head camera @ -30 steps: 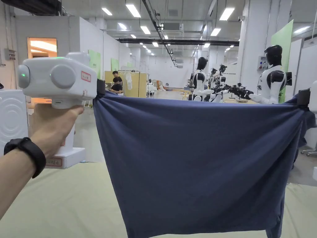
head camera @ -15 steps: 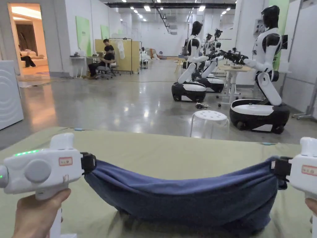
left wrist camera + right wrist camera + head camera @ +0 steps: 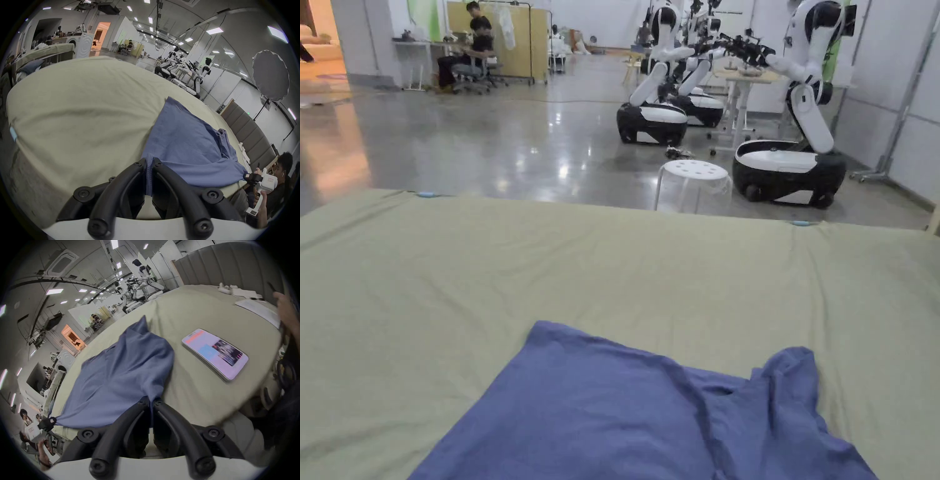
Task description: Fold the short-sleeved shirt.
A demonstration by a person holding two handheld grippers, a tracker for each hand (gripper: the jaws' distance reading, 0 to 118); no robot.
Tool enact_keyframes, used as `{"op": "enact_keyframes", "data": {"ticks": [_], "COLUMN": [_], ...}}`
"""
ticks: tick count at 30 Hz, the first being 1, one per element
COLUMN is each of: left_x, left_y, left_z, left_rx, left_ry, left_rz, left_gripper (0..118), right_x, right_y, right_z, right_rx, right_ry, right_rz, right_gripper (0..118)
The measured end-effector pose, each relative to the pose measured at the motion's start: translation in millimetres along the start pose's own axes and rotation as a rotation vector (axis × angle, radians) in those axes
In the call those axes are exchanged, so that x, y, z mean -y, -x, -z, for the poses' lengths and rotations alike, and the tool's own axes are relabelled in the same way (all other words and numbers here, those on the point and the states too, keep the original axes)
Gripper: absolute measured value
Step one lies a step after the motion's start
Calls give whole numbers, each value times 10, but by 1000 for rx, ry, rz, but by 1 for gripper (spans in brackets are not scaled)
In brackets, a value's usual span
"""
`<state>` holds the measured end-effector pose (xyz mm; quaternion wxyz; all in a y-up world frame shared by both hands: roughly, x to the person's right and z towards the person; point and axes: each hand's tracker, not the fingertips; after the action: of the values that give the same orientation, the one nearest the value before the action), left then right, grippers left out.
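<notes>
The blue short-sleeved shirt (image 3: 625,412) lies spread on the pale green table cover (image 3: 550,269), its far edge toward the table's middle and a rumpled sleeve at the far right. In the left gripper view my left gripper (image 3: 150,162) is shut on a hemmed edge of the shirt (image 3: 186,146) near the table's front edge. The right gripper view has my right gripper (image 3: 151,400) shut on another edge of the shirt (image 3: 123,373). Each gripper view also catches the other gripper farther off, the right gripper (image 3: 246,176) and the left gripper (image 3: 48,422), pinching the cloth, which is stretched between them.
A lit phone (image 3: 214,353) lies on the table to the right of the shirt, with papers (image 3: 258,308) and a person's hand (image 3: 285,305) beyond it. A white stool (image 3: 692,181) and wheeled humanoid robots (image 3: 787,169) stand on the floor past the table's far edge.
Both grippers brought the shirt down from held up in the air onto the table and drew back toward the front edge. The head camera tilted down.
</notes>
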<state>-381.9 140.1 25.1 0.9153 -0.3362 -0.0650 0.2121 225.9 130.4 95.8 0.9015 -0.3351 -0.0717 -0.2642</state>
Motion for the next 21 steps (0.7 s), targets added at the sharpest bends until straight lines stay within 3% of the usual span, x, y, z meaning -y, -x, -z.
{"op": "enact_keyframes", "data": {"ticks": [5, 7, 8, 11, 12, 21], "left_x": [221, 239, 238, 196, 170, 68], "left_y": [-146, -125, -98, -61, -92, -1093], "left_z": [10, 21, 9, -108, -182, -967], "left_rx": [-41, -17, -17, -18, -23, -91], "left_ry": [48, 58, 56, -20, -56, -494], "left_rz": [79, 60, 52, 71, 87, 427], "left_gripper": [6, 13, 13, 71, 81, 81], "right_x": [107, 107, 92, 68, 32, -298], "right_y": [9, 51, 67, 48, 50, 428], "right_z": [-24, 13, 26, -68, -138, -654], "right_rx": [17, 47, 77, 72, 60, -39], "right_ry": [18, 25, 38, -7, -47, -338], "right_rz": [-16, -57, -87, -132, -141, -359], "right_gripper": [5, 18, 18, 92, 94, 94]}}
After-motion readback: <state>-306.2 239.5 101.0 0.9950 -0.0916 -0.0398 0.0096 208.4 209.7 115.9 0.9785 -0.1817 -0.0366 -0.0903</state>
